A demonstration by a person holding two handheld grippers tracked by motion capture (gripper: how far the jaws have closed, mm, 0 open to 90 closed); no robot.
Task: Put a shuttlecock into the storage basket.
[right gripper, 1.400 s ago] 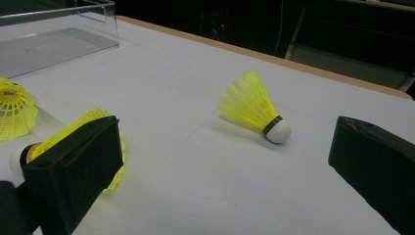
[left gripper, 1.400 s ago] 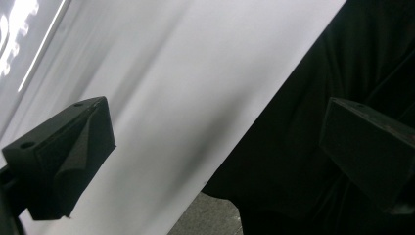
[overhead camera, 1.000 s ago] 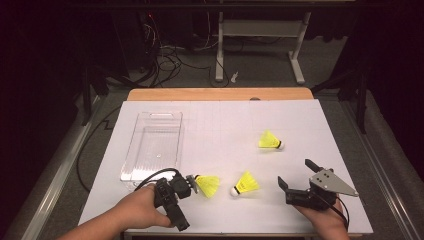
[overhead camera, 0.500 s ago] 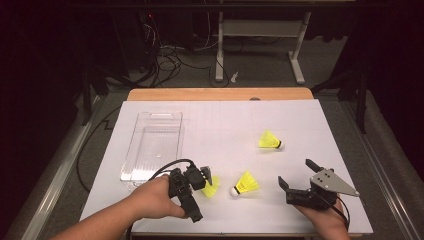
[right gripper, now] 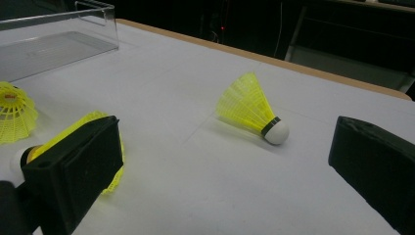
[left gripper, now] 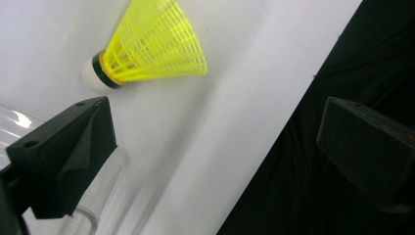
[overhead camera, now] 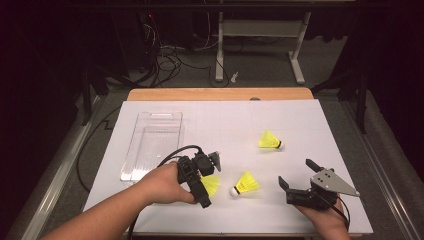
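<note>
Three yellow shuttlecocks lie on the white table. The left shuttlecock (overhead camera: 212,184) (left gripper: 149,49) (right gripper: 14,117) is just ahead of my left gripper (overhead camera: 210,180) (left gripper: 213,105), which hovers over it with open jaws holding nothing. The middle shuttlecock (overhead camera: 246,182) (right gripper: 88,121) lies partly behind a jaw of my right gripper (overhead camera: 296,172) (right gripper: 227,128). That gripper rests open and empty near the table's front right. The far shuttlecock (overhead camera: 270,140) (right gripper: 252,110) lies ahead of it, cork pointing right.
A clear plastic tray (overhead camera: 152,145) (right gripper: 54,44) stands empty at the table's left; its rim (left gripper: 14,117) shows beside the left jaw. The table's front edge (left gripper: 274,127) runs close by the left gripper. A wooden strip (overhead camera: 220,94) borders the far edge.
My left gripper has moved right and a little away from the front edge, closing in on the left shuttlecock. The right gripper and the shuttlecocks have stayed put.
</note>
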